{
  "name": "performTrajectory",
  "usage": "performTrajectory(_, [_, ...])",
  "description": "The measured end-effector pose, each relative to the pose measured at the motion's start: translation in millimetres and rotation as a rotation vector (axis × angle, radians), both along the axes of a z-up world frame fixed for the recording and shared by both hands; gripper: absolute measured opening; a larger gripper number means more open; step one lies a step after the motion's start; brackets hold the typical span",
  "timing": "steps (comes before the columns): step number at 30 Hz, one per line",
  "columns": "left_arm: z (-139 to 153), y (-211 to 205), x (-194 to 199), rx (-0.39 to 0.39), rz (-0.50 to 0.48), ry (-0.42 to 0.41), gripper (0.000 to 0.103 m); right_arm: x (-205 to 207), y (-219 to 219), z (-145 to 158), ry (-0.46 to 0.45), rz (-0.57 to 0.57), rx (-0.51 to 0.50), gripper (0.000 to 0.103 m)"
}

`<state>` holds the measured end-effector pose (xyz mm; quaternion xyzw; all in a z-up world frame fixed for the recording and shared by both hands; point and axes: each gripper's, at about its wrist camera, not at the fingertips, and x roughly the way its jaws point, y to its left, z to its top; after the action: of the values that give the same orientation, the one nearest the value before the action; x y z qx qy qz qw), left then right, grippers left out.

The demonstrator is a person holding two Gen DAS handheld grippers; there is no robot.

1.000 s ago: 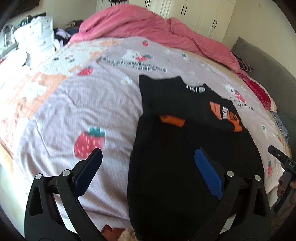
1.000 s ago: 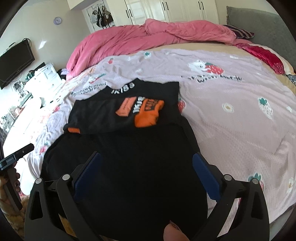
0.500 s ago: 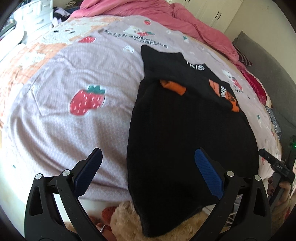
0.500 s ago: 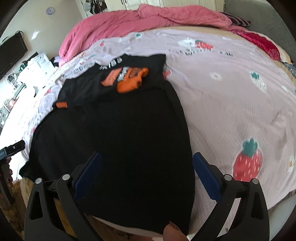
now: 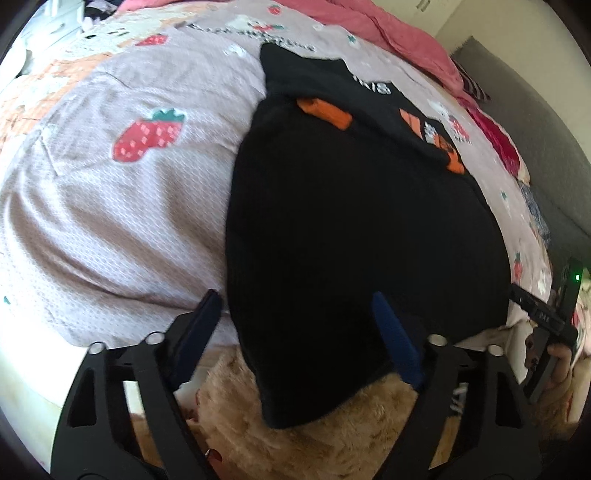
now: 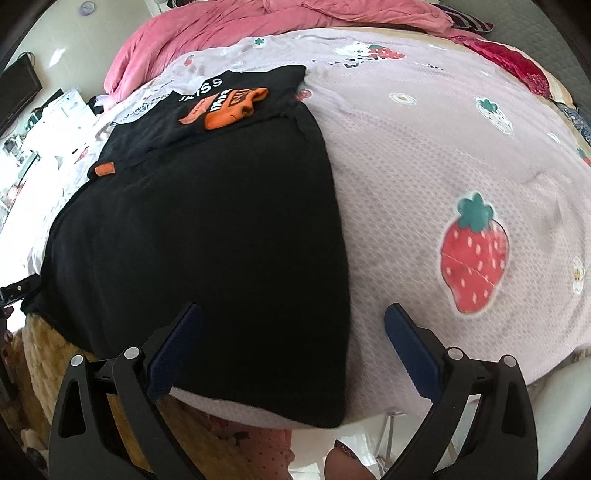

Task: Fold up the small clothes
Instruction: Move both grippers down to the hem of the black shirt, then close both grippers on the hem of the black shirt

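A black garment [image 5: 354, 229] with orange patches lies flat on the strawberry-print bedspread [image 5: 110, 206]; its top part is folded over and its bottom hem hangs over the bed's near edge. It also shows in the right wrist view [image 6: 207, 236]. My left gripper [image 5: 295, 314] is open, its jaws straddling the garment's lower left corner. My right gripper [image 6: 291, 321] is open, its jaws straddling the garment's lower right edge. Neither holds anything.
A pink duvet [image 6: 258, 22] is bunched at the bed's far end. A grey headboard or sofa [image 5: 535, 122] runs along the right. A tan fluffy item [image 5: 332, 435] sits below the bed's edge. White drawers [image 6: 62, 110] stand at left.
Both grippers have pulled back and down toward the bed's near edge, so the garment's hem now lies between their open jaws. The garment has not moved.
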<state>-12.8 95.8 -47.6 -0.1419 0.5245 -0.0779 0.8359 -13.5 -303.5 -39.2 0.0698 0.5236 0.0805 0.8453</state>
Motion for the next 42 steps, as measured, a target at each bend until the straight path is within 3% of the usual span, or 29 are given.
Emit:
performTrajectory(6, [-12,-6,-1,-0.017,-0.037,0.054,0.067,-10,-15,-2,0.028,-0.013,0.003,0.098])
performTrajectory(15, [-14,-7,-1,-0.022,-0.044,0.064,0.066,-26,-26,0,0.048,0.006,0.082,0.096])
performTrajectory(17, [-14,-7,-2,-0.025,-0.045,0.065,0.066,-29,-21,2,0.047,0.042,0.080,0.077])
performTrajectory(19, [-14,-7,-2,-0.025,-0.045,0.065,0.066,-31,-17,1,0.049,0.065,0.075,0.074])
performTrajectory(22, [-14,-6,-2,-0.022,-0.050,0.068,0.066,-32,-12,-3,0.059,0.094,0.063,0.059])
performTrajectory(28, [-14,-4,-4,-0.036,-0.054,0.076,0.066,-30,-12,-16,0.059,0.111,0.079,0.051])
performTrajectory(30, [-15,-3,-4,-0.045,-0.053,0.081,0.066,-29,-17,-18,0.059,0.098,0.095,0.042])
performTrajectory(31, [-16,-2,-4,-0.053,-0.050,0.084,0.066,-29,-18,-17,0.056,0.100,0.097,0.031])
performTrajectory(32, [-16,-1,-4,-0.059,-0.048,0.088,0.066,-29,-20,-15,0.053,0.110,0.098,0.012])
performTrajectory(37, [-17,2,-5,-0.074,-0.042,0.099,0.066,-35,-13,13,-0.031,0.202,0.145,0.007])
performTrajectory(42, [-15,3,-5,-0.077,-0.030,0.101,0.062,-26,-22,57,-0.183,0.196,0.275,0.007])
